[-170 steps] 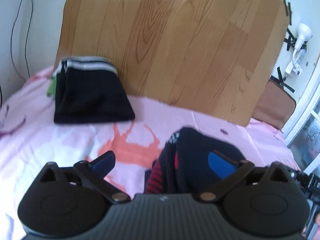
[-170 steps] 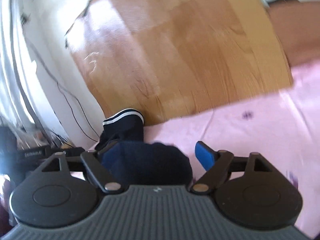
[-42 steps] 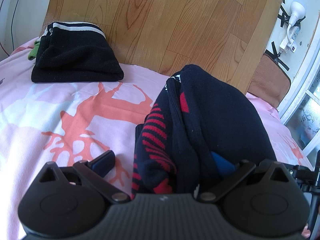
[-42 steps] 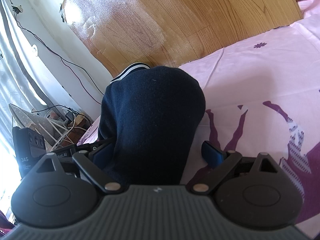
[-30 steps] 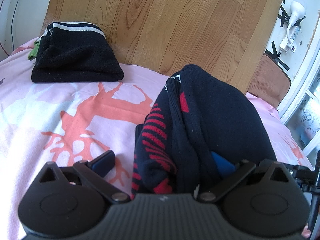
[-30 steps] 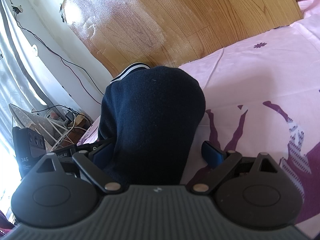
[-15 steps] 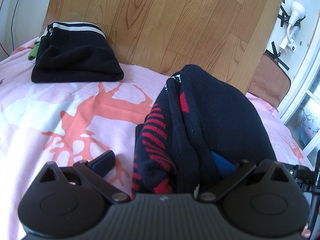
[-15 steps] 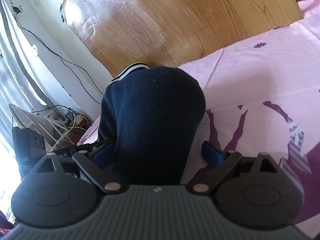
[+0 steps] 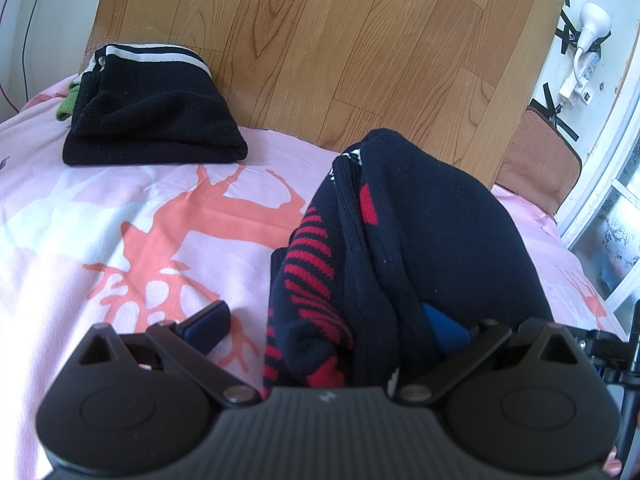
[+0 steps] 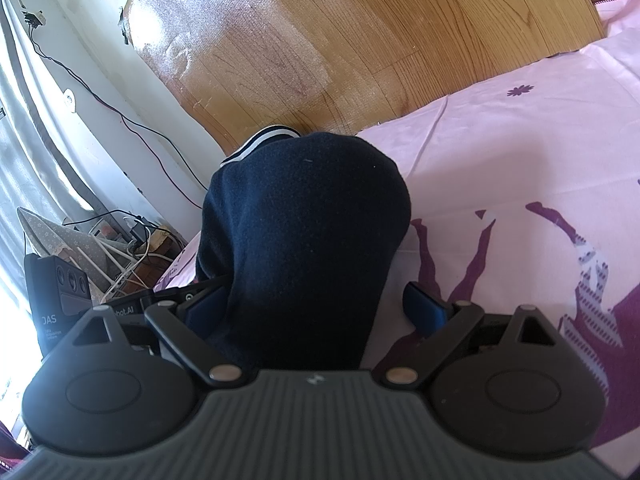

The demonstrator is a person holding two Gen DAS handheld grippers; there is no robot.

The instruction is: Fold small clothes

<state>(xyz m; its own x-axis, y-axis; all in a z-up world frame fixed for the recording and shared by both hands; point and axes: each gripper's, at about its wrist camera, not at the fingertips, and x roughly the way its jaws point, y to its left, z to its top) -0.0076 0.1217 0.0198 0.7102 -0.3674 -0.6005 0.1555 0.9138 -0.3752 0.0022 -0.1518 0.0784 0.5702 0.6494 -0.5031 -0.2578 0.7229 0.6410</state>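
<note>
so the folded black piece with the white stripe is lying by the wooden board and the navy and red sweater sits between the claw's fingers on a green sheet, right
One slip: the sheet is pink with an orange print, not green, as the left wrist view shows. The folded black piece does lie by the wooden board, and the navy and red sweater sits between the left claw's fingers.

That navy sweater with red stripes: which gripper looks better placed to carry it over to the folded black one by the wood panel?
Probably the left gripper: the folded black garment lies on its side, and the navy sweater sits between its open fingers.
</note>
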